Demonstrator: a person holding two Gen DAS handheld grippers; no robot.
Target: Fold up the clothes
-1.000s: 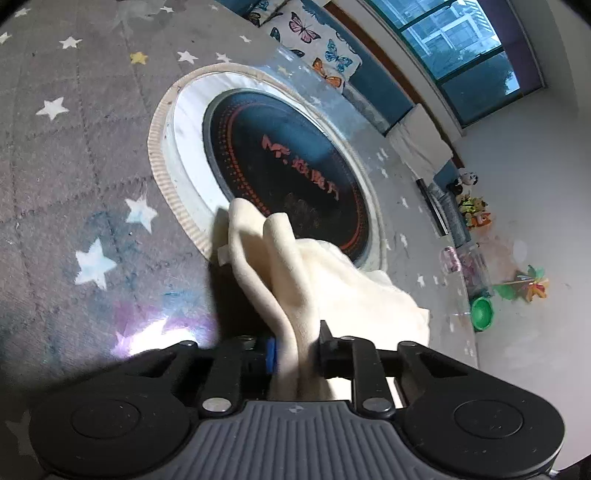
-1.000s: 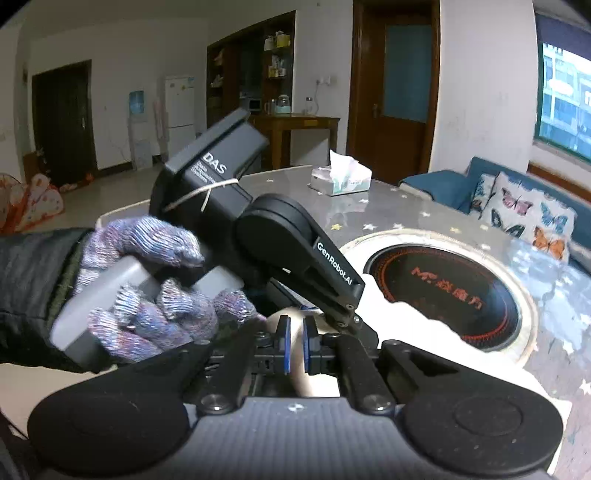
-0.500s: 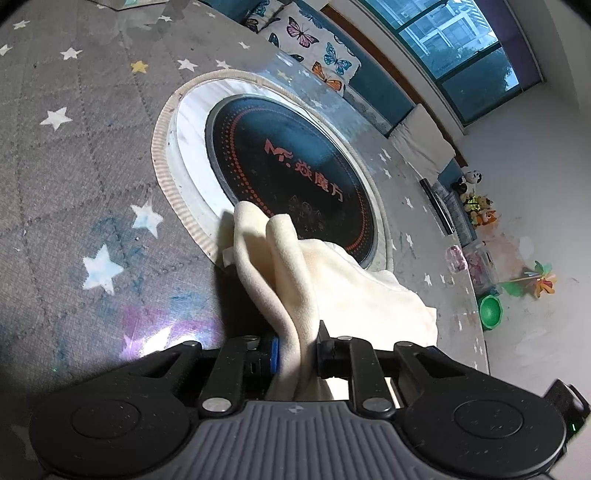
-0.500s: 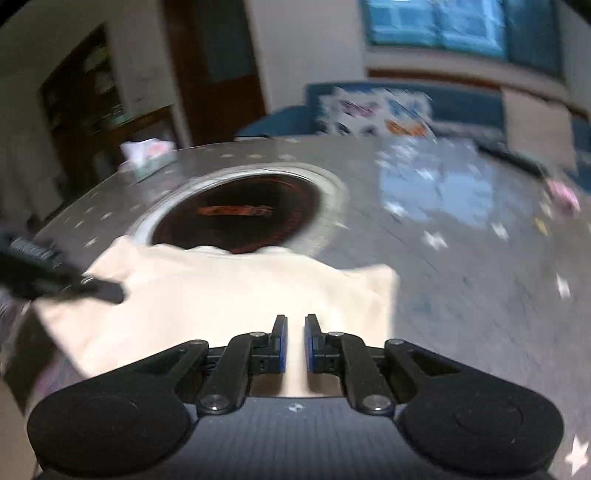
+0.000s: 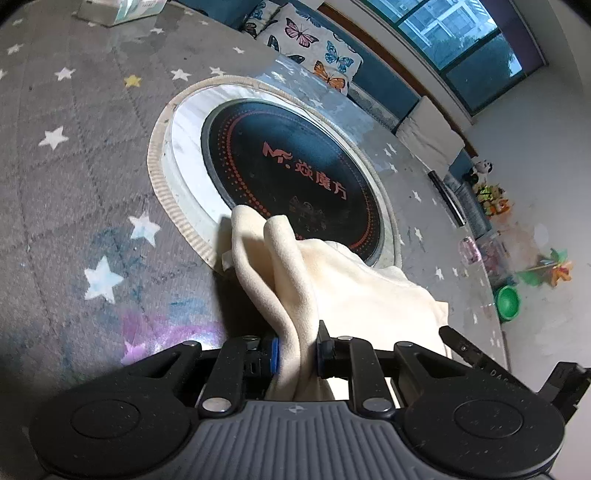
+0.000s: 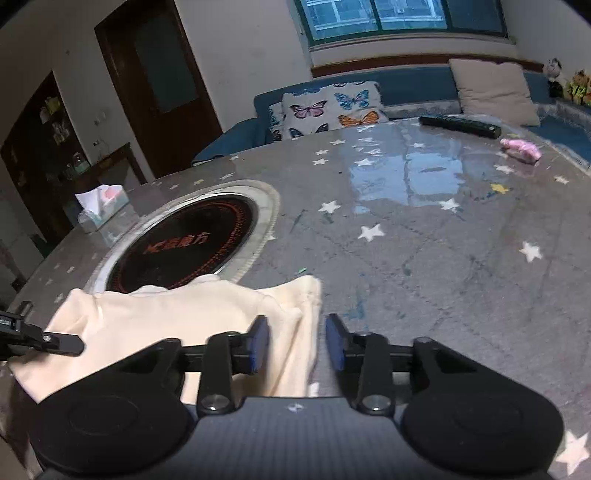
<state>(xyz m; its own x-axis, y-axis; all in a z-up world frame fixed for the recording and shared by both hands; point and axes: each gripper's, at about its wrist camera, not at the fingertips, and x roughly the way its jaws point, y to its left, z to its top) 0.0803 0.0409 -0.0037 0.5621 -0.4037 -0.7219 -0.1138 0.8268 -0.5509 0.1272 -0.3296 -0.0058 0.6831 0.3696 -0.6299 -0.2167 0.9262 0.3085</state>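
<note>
**Cream garment pinched at the table's edge**

A cream garment (image 5: 343, 280) is lying on the star-patterned table (image 6: 424, 258), overlapping the round black cooktop (image 5: 295, 177). The left gripper (image 5: 297, 350) is clamping a raised fold. The right gripper (image 6: 297, 341) is opening, with cloth between its pads but unpressed. A tissue box (image 6: 101, 208), a remote (image 6: 460, 125) and a pink object (image 6: 522, 149) are sitting well apart. The garment's near edge is hiding behind both tools.

This is a home living room: a blue sofa (image 6: 413, 86) with a butterfly-print white cushion (image 6: 328, 107), a dark wooden door (image 6: 155, 85), a large window (image 6: 402, 16), and a star-patterned grey surface (image 6: 424, 229) with a built-in round black cooktop (image 5: 291, 184).
</note>
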